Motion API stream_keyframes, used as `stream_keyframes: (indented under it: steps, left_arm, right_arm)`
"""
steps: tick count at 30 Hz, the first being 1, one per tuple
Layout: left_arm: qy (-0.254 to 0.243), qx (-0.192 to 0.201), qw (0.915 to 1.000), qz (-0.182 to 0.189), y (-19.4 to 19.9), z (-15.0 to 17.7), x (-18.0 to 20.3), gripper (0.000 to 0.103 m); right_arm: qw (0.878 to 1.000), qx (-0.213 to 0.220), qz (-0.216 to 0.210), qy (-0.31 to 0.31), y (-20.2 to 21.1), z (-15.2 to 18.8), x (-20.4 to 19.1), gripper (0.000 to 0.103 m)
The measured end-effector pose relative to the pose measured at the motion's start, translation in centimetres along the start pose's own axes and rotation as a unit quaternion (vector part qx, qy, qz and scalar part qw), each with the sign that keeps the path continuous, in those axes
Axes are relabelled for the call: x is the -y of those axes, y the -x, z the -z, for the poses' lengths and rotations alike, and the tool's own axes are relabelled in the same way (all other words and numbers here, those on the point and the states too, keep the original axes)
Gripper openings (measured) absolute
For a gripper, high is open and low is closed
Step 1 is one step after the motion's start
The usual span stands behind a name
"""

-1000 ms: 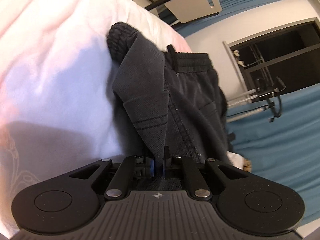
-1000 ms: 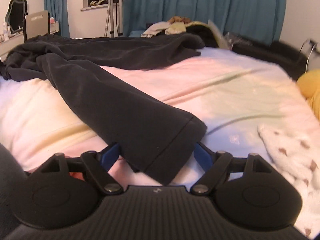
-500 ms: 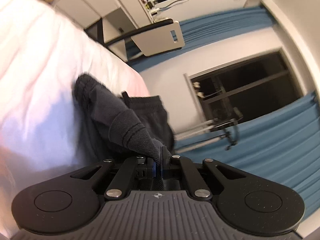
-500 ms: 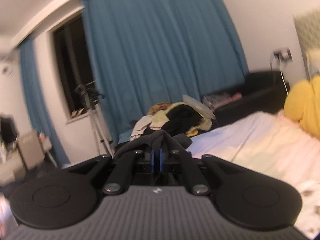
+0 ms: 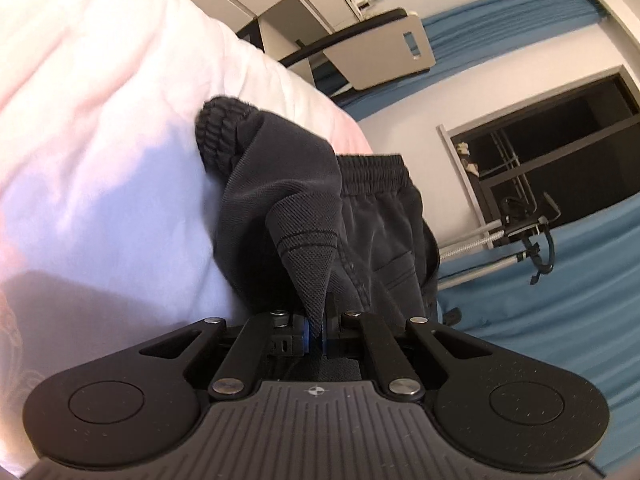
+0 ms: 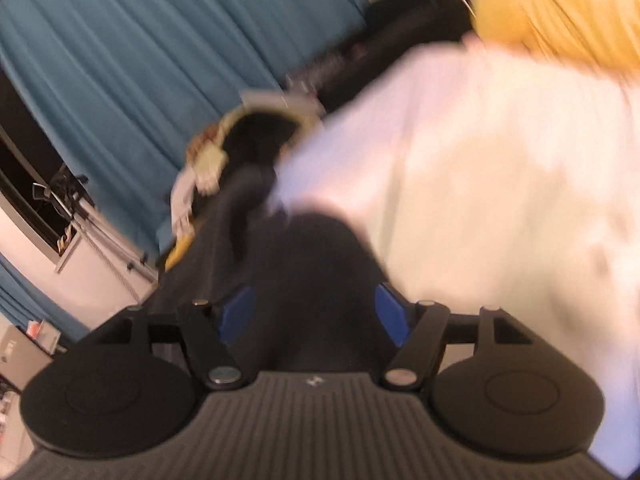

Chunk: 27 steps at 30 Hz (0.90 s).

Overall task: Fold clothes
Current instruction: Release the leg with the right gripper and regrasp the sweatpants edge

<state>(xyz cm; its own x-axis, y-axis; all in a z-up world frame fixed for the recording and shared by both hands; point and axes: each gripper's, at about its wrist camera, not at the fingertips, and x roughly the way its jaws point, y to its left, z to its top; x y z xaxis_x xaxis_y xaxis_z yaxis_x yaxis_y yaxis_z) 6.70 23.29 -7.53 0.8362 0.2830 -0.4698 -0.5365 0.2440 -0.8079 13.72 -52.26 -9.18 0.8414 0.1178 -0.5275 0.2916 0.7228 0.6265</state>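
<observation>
Dark grey trousers point(image 5: 280, 168) with an elastic waistband point(image 5: 372, 164) lie bunched on the pale bed cover point(image 5: 100, 140) in the left wrist view. My left gripper point(image 5: 316, 332) is shut on a pointed fold of their fabric, which rises taut from the pads. The right wrist view is blurred and tilted. There my right gripper point(image 6: 316, 316) has its jaws opening, the blue pads point(image 6: 236, 316) well apart. Dark trouser cloth point(image 6: 320, 248) lies between them, and I see neither pad pressing on it.
Blue curtains point(image 6: 140, 60) hang behind the bed. A pile of mixed clothes point(image 6: 224, 148) lies at the bed's far edge, with a yellow cushion point(image 6: 560, 8) at the top right. A chair back point(image 5: 380, 52), a dark window point(image 5: 560, 152) and a tripod point(image 5: 520, 236) stand beyond the bed.
The right gripper closed on the trouser leg's end, rolled hard sideways and moved across, and now its jaws stand apart again. The left gripper kept its grip while its view swung up and back.
</observation>
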Motion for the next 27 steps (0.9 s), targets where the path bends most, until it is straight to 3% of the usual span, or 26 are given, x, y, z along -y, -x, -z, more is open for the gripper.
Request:
stream_keyframes:
  steps: [4, 5, 7, 8, 9, 12, 15, 18, 22, 25, 26, 27]
  left_arm:
    - [-0.013, -0.007, 0.9999, -0.008, -0.6, 0.4, 0.1, 0.005]
    - [-0.014, -0.010, 0.9998, -0.009, -0.7, 0.4, 0.0, 0.005]
    - [-0.023, -0.007, 0.9997, -0.004, -0.7, 0.6, 0.0, 0.006]
    - [-0.036, -0.004, 0.9993, -0.005, -0.6, 0.7, 0.1, 0.005]
    - [-0.045, -0.004, 0.9990, -0.003, -0.3, 0.6, 0.3, 0.005]
    - [-0.037, -0.010, 0.9989, 0.025, 1.0, -0.5, 1.0, 0.005]
    - [-0.005, -0.029, 0.9976, 0.063, 2.8, -2.5, 1.8, 0.005]
    - [-0.032, -0.069, 0.9957, 0.053, 4.9, -3.7, 1.7, 0.005]
    - [-0.011, -0.154, 0.9879, 0.015, 5.6, -4.2, -2.2, 0.006]
    - [0.007, -0.180, 0.9836, 0.004, 6.7, -5.4, -3.9, 0.010]
    - [0.006, -0.182, 0.9832, 0.012, 7.2, -6.0, -4.1, 0.020]
    - [0.004, -0.178, 0.9837, 0.025, 7.9, -6.7, -4.3, 0.042]
  right_arm:
    - [0.994, -0.066, 0.006, -0.088, -0.8, 2.3, 2.8, 0.070]
    - [0.992, -0.068, 0.006, -0.108, -1.3, 2.7, 3.4, 0.066]
    - [0.991, -0.052, -0.005, -0.123, -2.1, 2.6, 3.5, 0.050]
    - [0.993, -0.042, -0.005, -0.115, -2.4, 2.2, 2.8, 0.019]
    - [0.994, -0.032, -0.005, -0.107, -2.6, 1.8, 2.2, 0.005]
    - [0.996, 0.019, -0.021, -0.079, -0.6, -0.1, -0.7, 0.004]
    - [0.991, 0.100, -0.074, -0.054, 4.0, -3.3, -4.6, 0.004]
    - [0.986, 0.143, -0.083, -0.032, 8.1, -4.6, -5.1, 0.004]
    - [0.996, 0.088, -0.010, -0.016, 8.7, -1.7, -0.1, 0.004]
    - [0.998, 0.021, 0.037, -0.046, 7.2, 2.7, 4.8, 0.005]
    - [0.997, 0.010, 0.037, -0.063, 7.0, 4.0, 6.2, 0.005]
    - [0.997, 0.005, 0.033, -0.070, 7.1, 5.0, 7.1, 0.005]
